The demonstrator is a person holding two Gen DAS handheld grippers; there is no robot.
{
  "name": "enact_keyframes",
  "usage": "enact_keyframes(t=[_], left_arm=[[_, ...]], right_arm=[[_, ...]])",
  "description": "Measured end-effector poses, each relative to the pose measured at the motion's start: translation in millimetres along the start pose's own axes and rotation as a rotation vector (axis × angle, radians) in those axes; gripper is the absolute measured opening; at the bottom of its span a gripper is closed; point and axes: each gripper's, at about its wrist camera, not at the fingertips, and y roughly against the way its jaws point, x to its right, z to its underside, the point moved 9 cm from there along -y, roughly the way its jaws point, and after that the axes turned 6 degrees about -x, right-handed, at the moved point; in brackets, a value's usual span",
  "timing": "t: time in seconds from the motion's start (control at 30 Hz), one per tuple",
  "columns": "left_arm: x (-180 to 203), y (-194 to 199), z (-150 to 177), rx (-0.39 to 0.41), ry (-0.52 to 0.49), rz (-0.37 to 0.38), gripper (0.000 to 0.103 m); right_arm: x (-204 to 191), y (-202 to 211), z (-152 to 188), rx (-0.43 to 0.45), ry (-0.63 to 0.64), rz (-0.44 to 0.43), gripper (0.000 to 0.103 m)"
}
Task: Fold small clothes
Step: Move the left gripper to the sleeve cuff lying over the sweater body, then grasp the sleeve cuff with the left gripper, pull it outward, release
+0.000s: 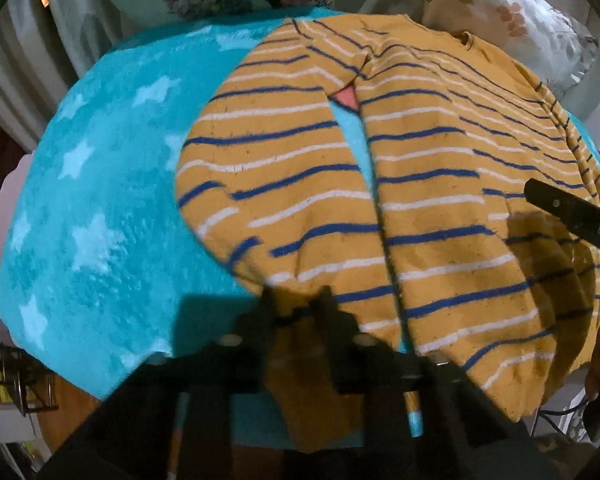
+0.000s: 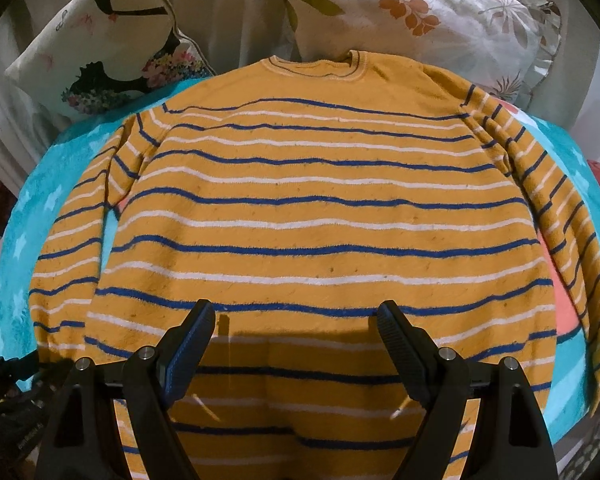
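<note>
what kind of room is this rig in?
Probably a bedroom, working on a bed: a striped sweater lies on a turquoise star blanket, with printed pillows behind it and a curtain at the side.

– What has the left gripper (image 1: 296,300) got?
– The cuff of the left sleeve (image 1: 284,184) of the yellow striped sweater (image 1: 452,184), pinched between its fingers.
– And underneath?
– A turquoise blanket (image 1: 92,200) with pale stars.

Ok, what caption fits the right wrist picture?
Open right tool hovers over a striped yellow sweater on a turquoise star blanket.
</note>
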Motion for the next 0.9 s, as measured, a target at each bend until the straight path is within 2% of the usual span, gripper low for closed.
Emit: enact_keyframes(t=[0.1,0.3,0.5,0.7,0.9], left_arm=[[-7.7,6.1,-4.3,0.012,0.026,0.012,0.01],[-34.2,15.1,-12.4,0.034,0.102,0.015,0.01],[-63.3,22.7,-20.3,0.064,0.15,-0.011,0.01],[-123.5,24.0,-35.2,0.086,0.256,-0.041,0.01],[-184.6,15.9,-52.0,0.092,0.359,-0.063,0.01]], right_arm=[[-0.9,2.1,-0.6,0.009,-0.003,0.004,0.087],[5.4,3.7,0.3,0.021,-0.01,0.029,0.087],[-2.2,5.3,-1.5,0.013,-0.017,0.008,0.087],[-22.2,4.5,-1.6,-0.009,-0.006,-0.014,0.087],[-32.4,-1.7,-2.0,-0.003,0.009,0.019,0.087]])
